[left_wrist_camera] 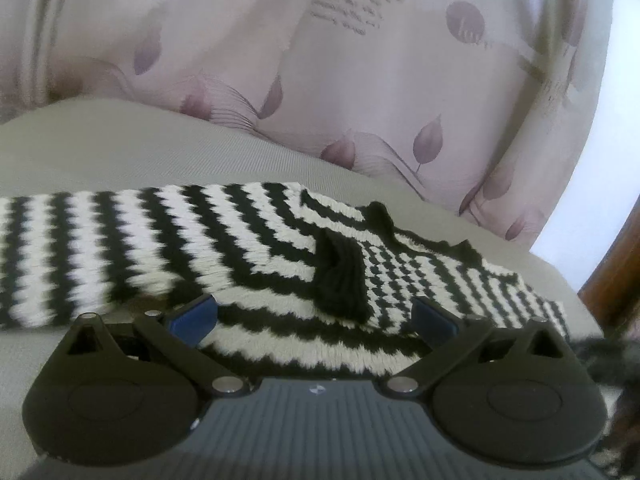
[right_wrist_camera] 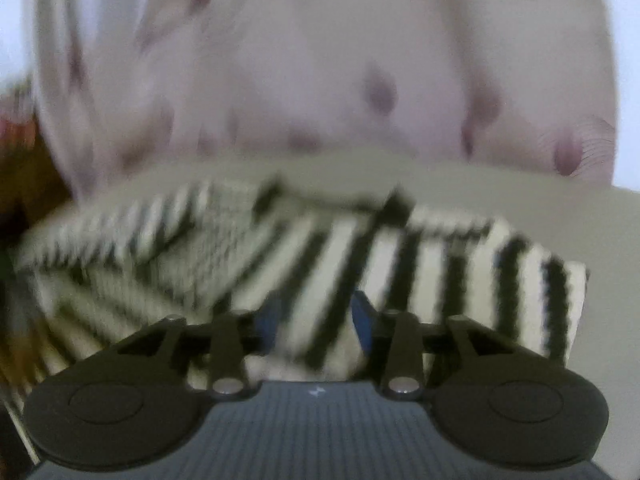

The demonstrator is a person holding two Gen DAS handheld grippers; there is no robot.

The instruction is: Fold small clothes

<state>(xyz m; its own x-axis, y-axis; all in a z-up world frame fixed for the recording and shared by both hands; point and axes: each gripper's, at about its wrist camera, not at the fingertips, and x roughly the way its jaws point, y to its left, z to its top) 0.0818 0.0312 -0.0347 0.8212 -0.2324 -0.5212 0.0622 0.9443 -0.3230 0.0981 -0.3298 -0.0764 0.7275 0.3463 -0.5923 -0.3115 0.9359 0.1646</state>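
Small knit garment [left_wrist_camera: 248, 248], black & cream zigzag stripes, fuzzy texture, lies flat on a grey surface. In left wrist view a long striped section runs off to the left; stripes change direction near the middle, where one part overlaps another. A solid black ribbed band [left_wrist_camera: 344, 276] crosses the middle, w/ black edging along the far rim. To the right a section w/ finer, denser stripes. In right wrist view the same garment [right_wrist_camera: 320, 260] is motion-blurred: broad stripes in the centre & right, narrower ones at left, layers overlapped, near edge hanging close to the camera.
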